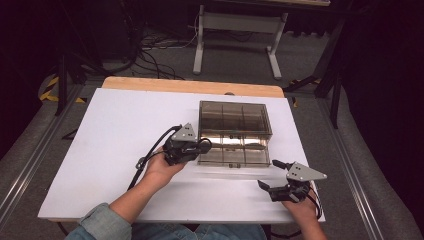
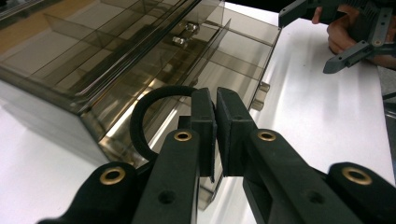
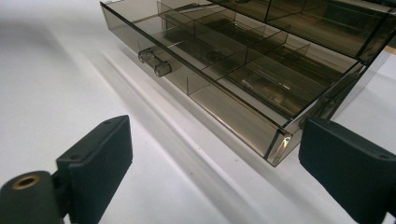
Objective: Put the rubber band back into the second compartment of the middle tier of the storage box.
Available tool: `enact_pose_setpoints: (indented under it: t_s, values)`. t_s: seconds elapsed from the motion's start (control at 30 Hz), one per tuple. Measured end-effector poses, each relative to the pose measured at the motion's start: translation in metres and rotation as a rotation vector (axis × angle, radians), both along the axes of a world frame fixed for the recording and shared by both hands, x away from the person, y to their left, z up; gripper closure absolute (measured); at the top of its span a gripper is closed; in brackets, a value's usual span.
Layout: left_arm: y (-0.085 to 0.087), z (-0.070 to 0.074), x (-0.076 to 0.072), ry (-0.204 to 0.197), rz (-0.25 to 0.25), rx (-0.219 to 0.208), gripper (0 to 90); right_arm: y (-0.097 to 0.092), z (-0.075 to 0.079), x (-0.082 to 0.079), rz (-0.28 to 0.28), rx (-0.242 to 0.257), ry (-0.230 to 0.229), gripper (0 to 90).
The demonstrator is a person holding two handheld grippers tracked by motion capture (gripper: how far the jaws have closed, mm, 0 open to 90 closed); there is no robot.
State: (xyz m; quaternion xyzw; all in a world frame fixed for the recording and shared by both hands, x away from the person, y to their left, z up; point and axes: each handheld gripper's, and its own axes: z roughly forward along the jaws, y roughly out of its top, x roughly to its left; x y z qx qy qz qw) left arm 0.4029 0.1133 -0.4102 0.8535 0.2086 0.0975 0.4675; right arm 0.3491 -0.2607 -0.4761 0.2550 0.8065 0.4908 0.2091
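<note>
A smoky clear organiser box stands at the middle of the white table, and its divided drawer is pulled out toward me. My left gripper hovers at the drawer's left front corner, shut on a black elastic band that loops out to the left of the jaws. In the left gripper view the left gripper hangs over the open drawer. The right gripper rests open near the table's front right, in front of the drawer, with nothing between the jaws of this right gripper.
The white table top has free room to the left and in front of the box. A small clear handle sticks out of the drawer's front. Beyond the table's far wooden edge are cables and a frame's legs.
</note>
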Motion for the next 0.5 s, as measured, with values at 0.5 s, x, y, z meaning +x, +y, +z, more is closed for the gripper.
enact_pose_setpoints:
  t_s: [0.5]
  values:
    - [-0.027,-0.003,0.011,0.033,-0.029,-0.002,85.8,0.0,0.0,0.0,0.0,0.001,0.0,10.4]
